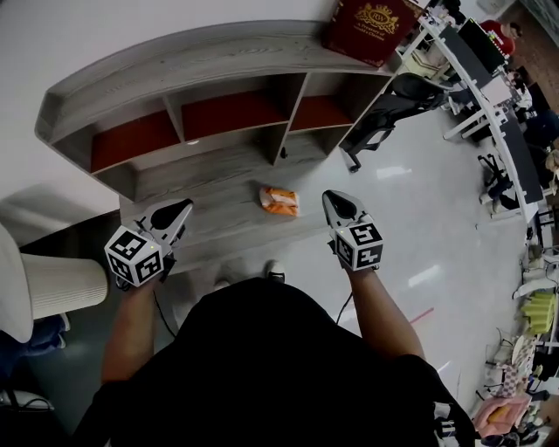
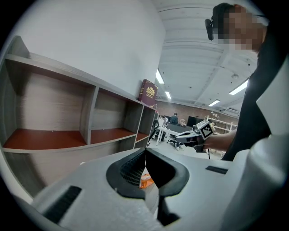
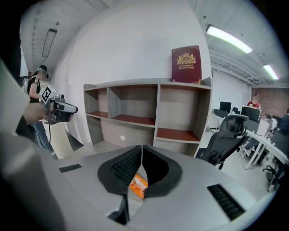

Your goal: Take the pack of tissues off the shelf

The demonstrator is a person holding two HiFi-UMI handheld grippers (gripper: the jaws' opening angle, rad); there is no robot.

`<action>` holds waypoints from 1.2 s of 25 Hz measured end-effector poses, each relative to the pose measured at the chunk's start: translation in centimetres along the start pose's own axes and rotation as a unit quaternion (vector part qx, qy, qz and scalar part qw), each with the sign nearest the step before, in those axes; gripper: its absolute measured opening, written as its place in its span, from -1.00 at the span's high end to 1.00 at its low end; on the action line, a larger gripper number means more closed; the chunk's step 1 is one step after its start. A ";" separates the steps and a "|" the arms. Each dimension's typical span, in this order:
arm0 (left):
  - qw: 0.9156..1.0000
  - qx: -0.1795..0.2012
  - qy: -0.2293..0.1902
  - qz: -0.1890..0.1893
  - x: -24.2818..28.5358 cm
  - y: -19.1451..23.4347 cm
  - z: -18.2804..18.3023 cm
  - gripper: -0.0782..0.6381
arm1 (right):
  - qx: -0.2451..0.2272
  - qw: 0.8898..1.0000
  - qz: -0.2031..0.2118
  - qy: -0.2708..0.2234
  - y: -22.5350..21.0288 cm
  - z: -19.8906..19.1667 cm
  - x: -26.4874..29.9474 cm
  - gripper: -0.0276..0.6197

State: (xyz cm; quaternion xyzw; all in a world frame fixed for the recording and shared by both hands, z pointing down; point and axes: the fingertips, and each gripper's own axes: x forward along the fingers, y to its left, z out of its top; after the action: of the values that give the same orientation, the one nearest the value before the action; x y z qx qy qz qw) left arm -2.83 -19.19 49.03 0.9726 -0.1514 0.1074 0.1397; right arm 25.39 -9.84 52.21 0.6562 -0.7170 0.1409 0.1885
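Head view: a long grey wooden shelf unit with red-brown compartment floors carries a burgundy box with a gold crest on its top. The left gripper and the right gripper hover near the unit's wide lower ledge, each with its fingers pressed together on nothing. Between them, apart from both, a small orange plastic pack of tissues lies flat on that ledge, its long axis roughly along the ledge and slightly skewed. Its wrapper looks crinkled, with pale patches. The print is too small to read. Each gripper view shows only an orange sliver below the closed fingers.
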 end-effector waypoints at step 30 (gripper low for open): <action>0.998 0.021 0.006 -0.063 4.6 -3.2 1.0 0.73 | 0.026 0.993 -0.067 -0.095 -3.0 3.6 -8.2 0.87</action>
State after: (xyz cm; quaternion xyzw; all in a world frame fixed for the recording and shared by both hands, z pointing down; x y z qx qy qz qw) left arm 2.67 -17.81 48.55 0.9823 -0.0865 0.1077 0.1266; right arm 28.63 -4.45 45.17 0.7181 -0.6819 0.0832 0.1116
